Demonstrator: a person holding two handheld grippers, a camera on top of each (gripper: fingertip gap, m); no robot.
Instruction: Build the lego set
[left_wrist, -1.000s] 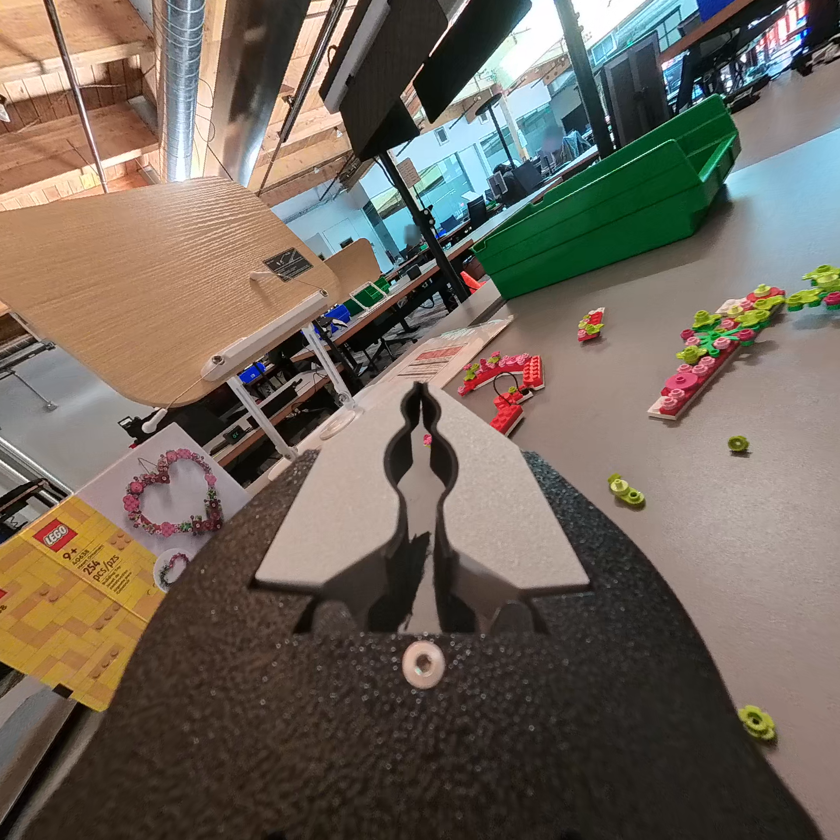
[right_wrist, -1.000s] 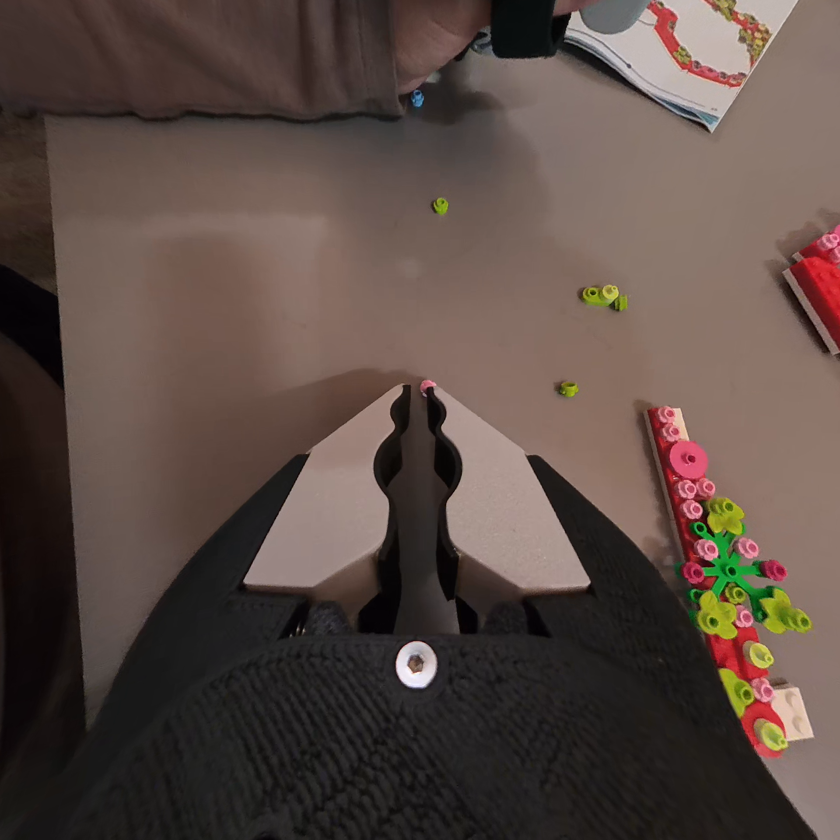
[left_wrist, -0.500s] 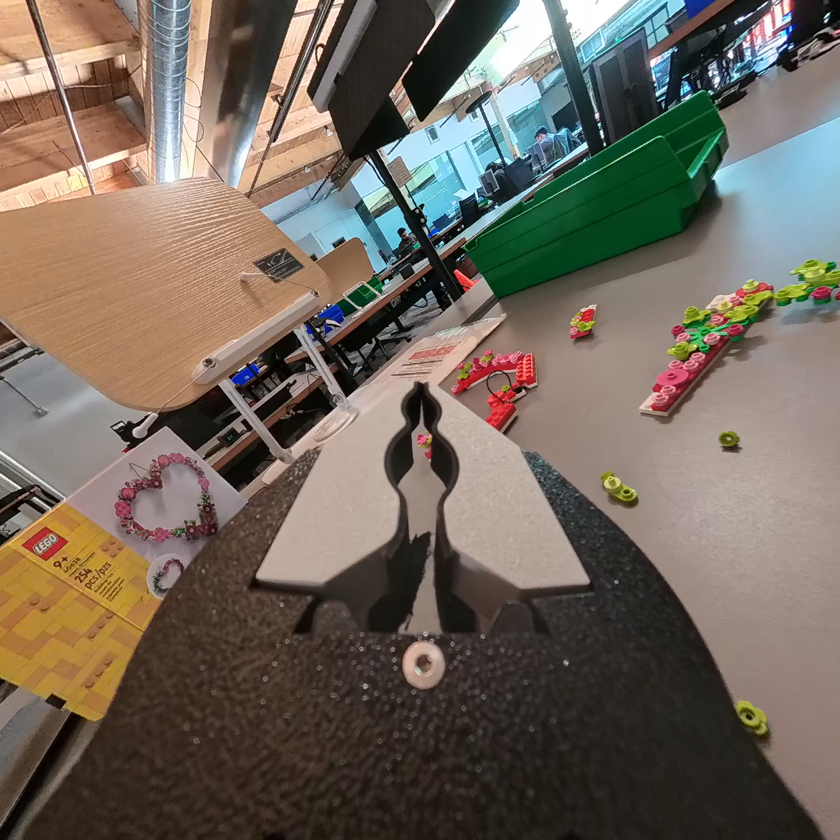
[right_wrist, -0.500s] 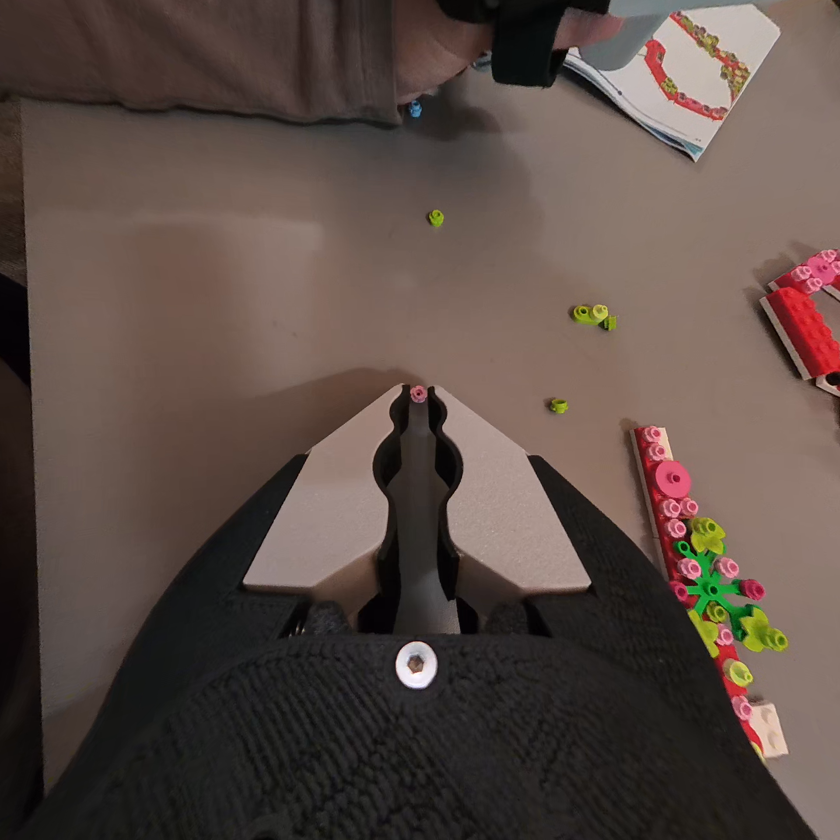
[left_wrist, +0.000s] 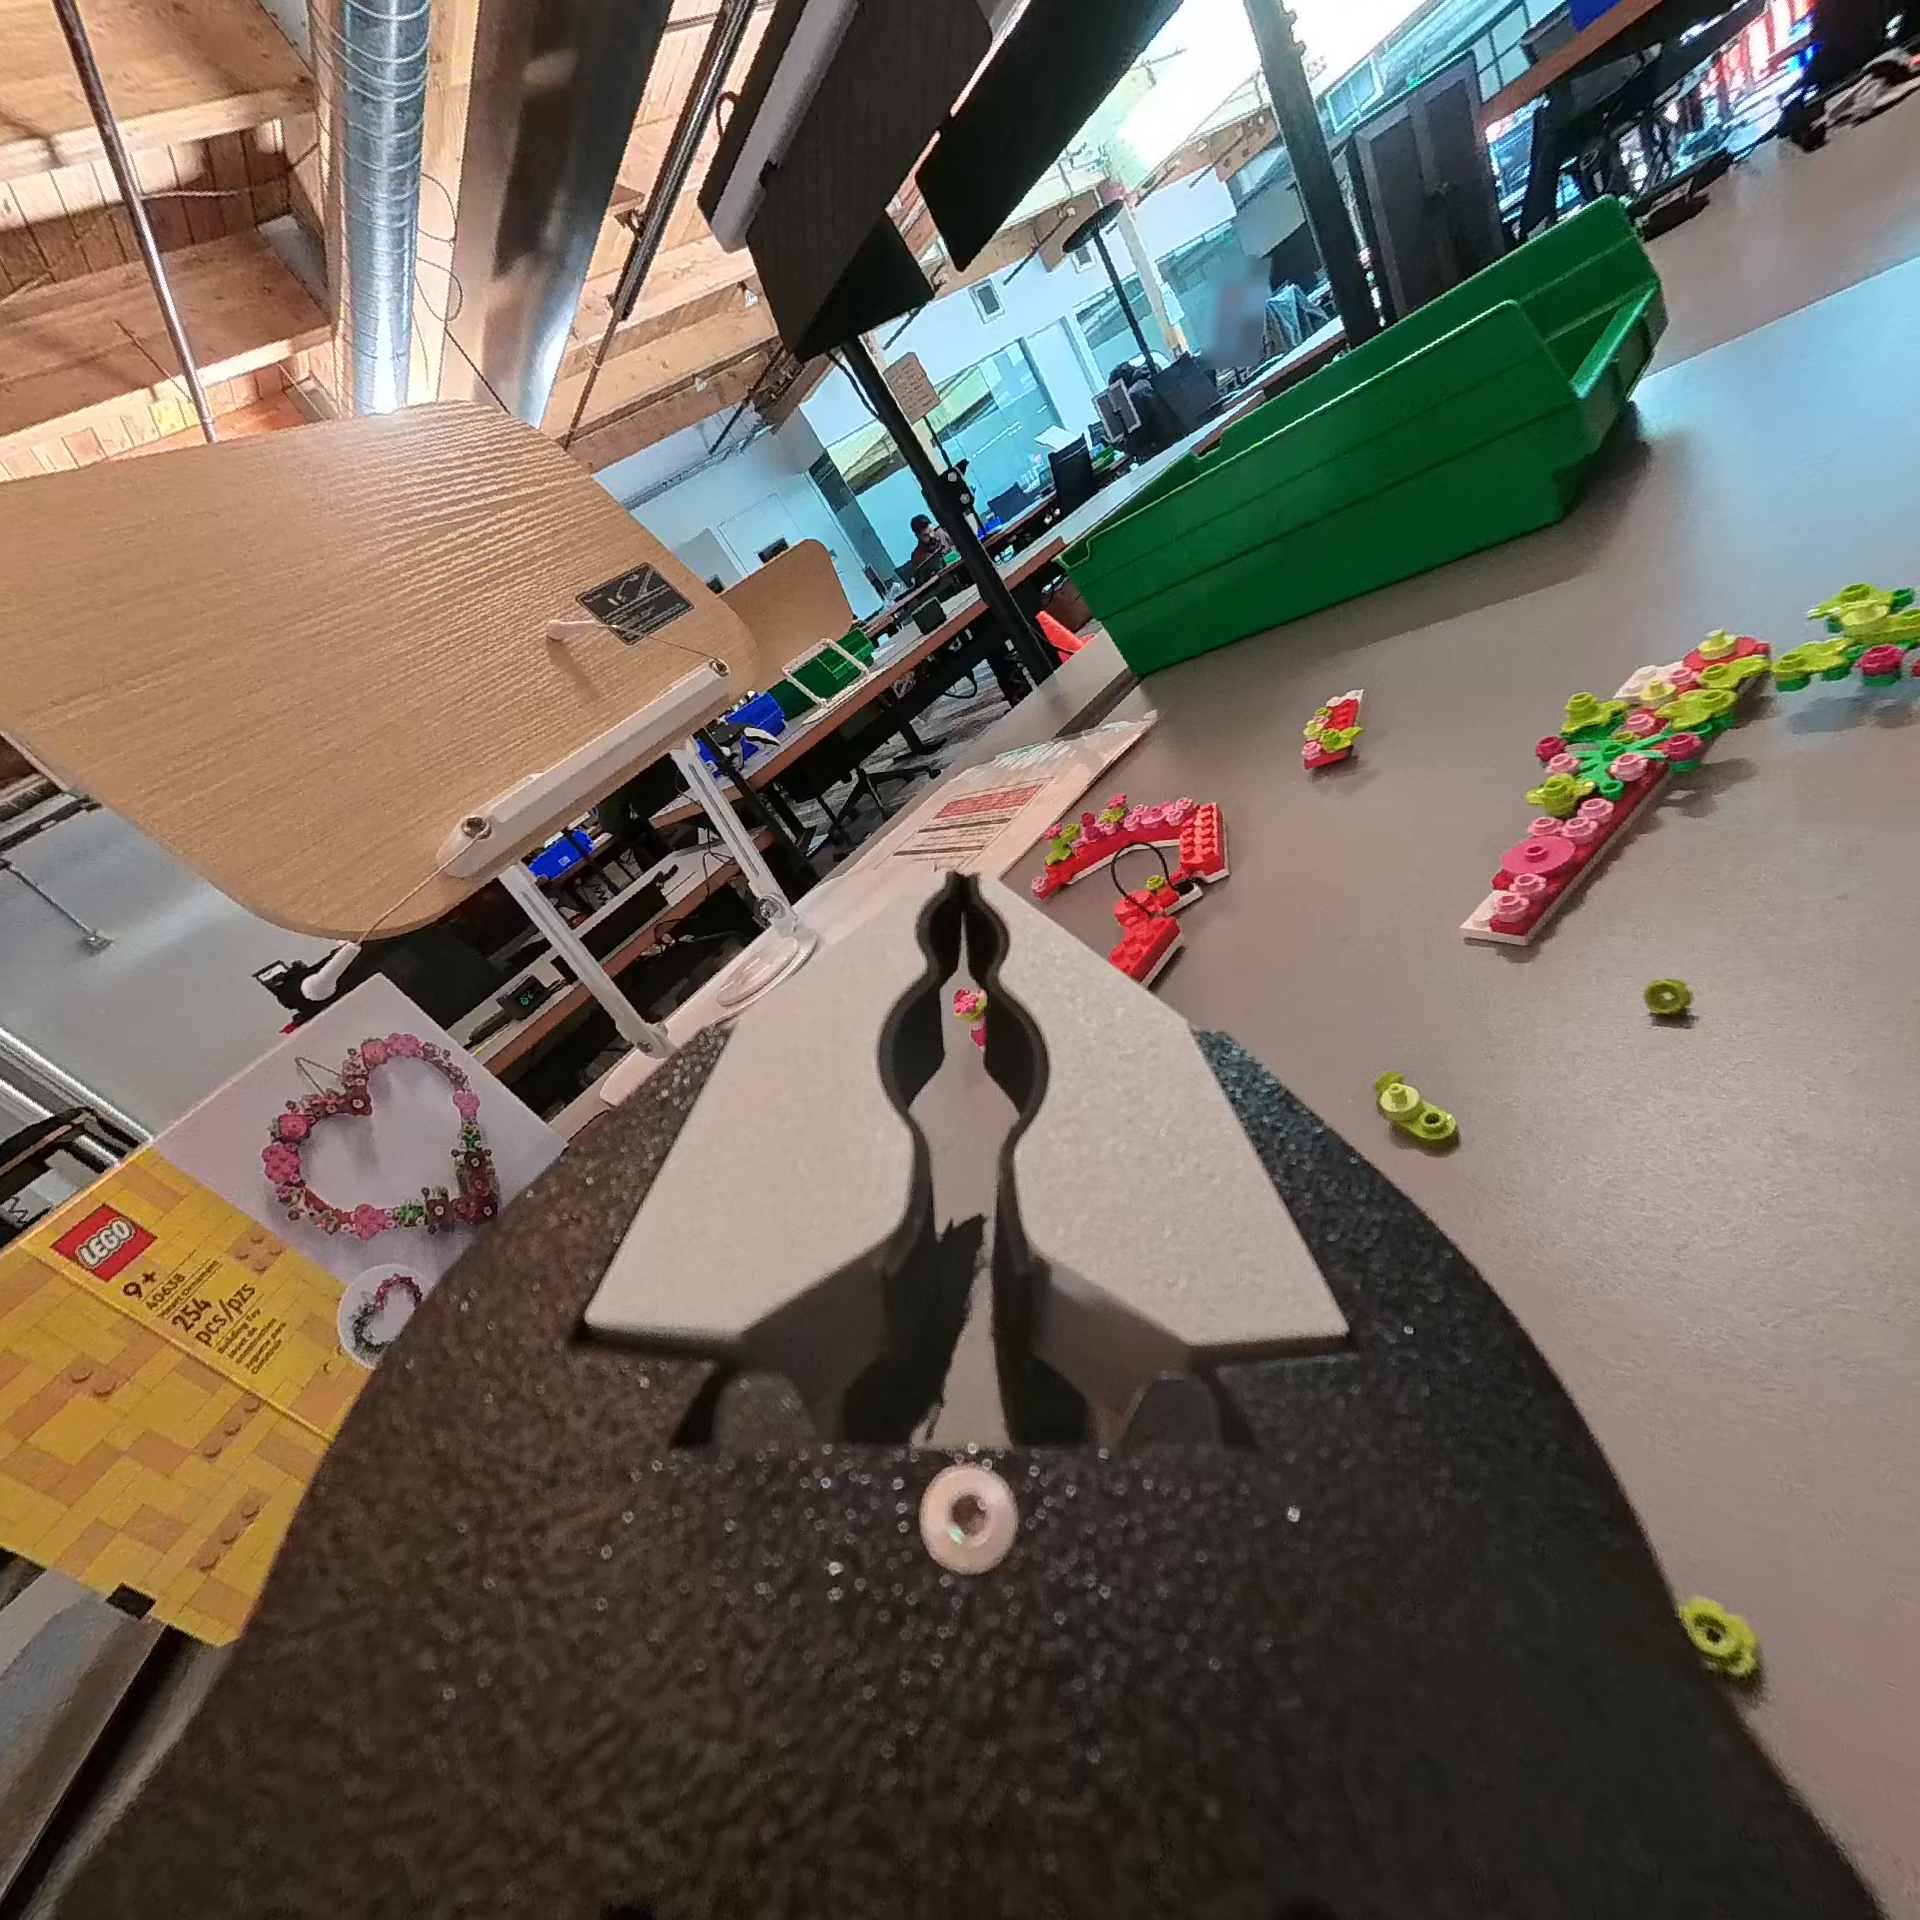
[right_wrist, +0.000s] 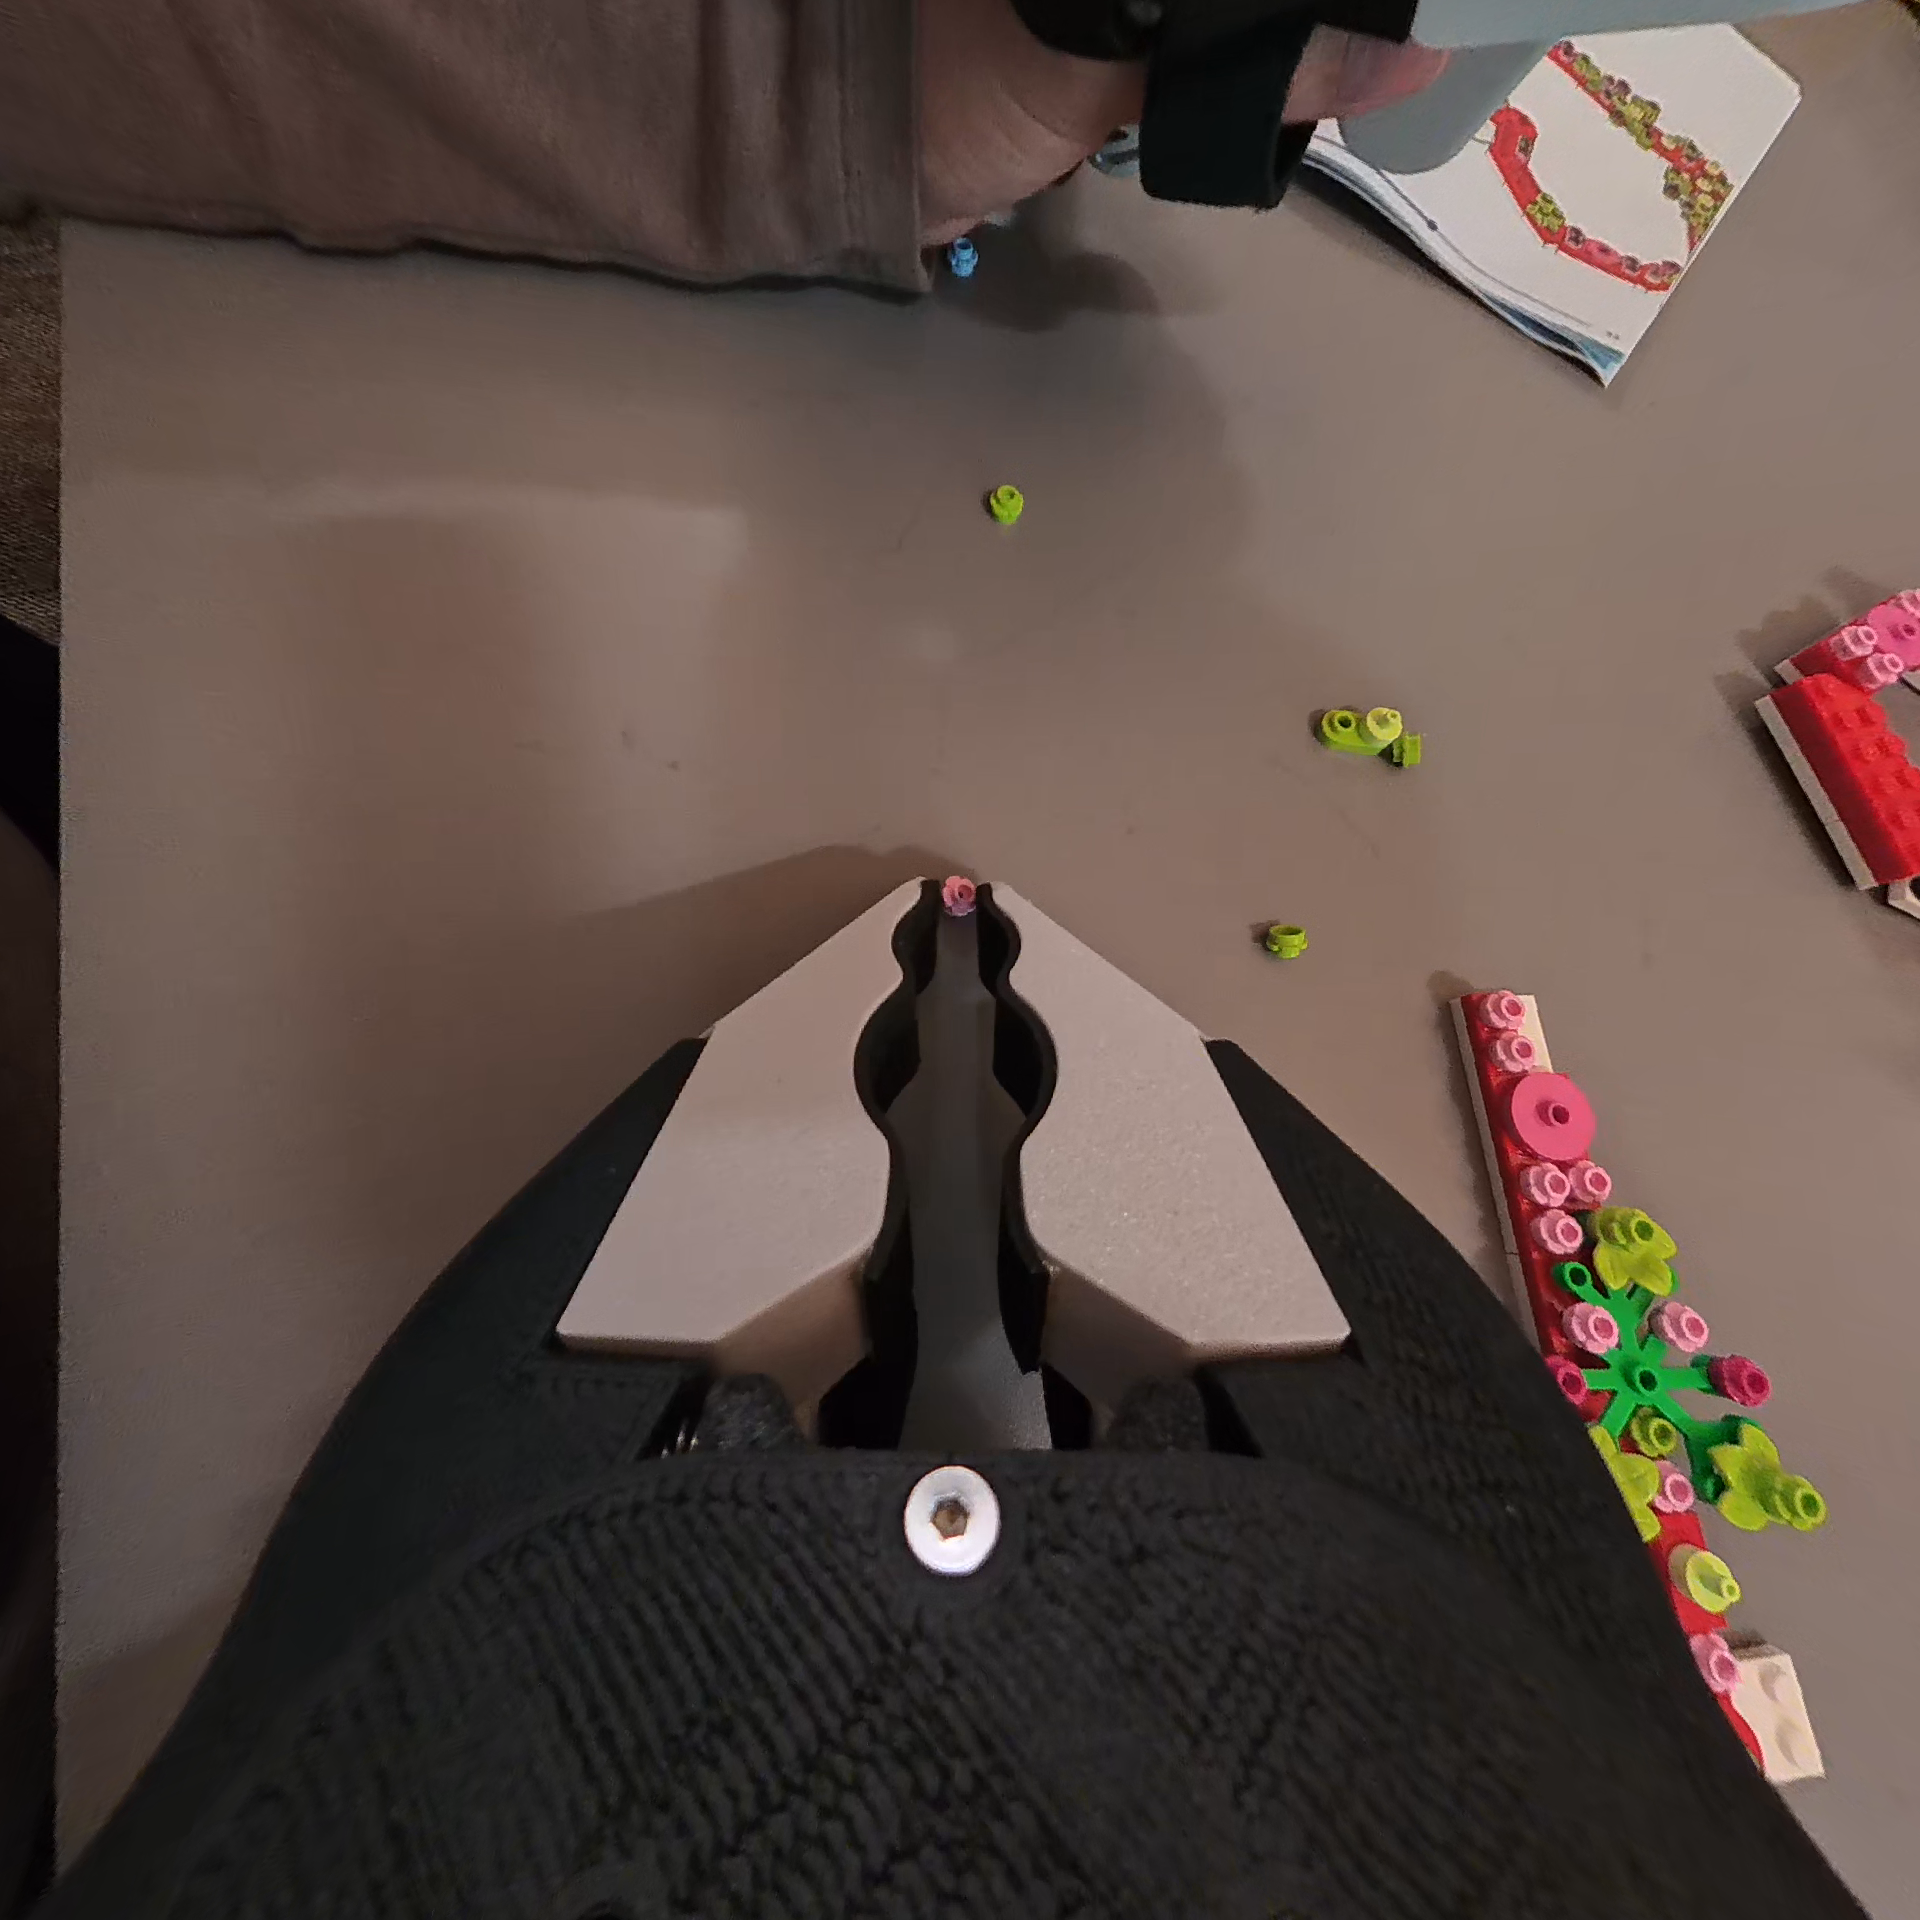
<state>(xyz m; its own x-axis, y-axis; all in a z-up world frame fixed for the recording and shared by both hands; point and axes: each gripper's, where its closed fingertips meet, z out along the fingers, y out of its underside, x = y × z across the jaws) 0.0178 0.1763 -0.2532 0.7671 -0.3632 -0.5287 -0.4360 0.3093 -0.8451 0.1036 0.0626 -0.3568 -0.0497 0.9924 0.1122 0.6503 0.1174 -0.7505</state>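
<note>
Right wrist view looks down on a grey table (right_wrist: 416, 727). At the right edge lies a long red strip (right_wrist: 1600, 1309) studded with pink and green flowers, with a red corner section (right_wrist: 1860, 769) farther off. An open instruction booklet (right_wrist: 1621, 187) sits at the far right. Loose lime pieces (right_wrist: 1361, 727) are scattered between them. The right gripper (right_wrist: 958, 896) pinches a tiny pink flower stud (right_wrist: 958, 894) at its tips. In the left wrist view, the left gripper (left_wrist: 961, 883) is pressed together with nothing between its tips, and green bins (left_wrist: 1351, 520) stand far off.
</note>
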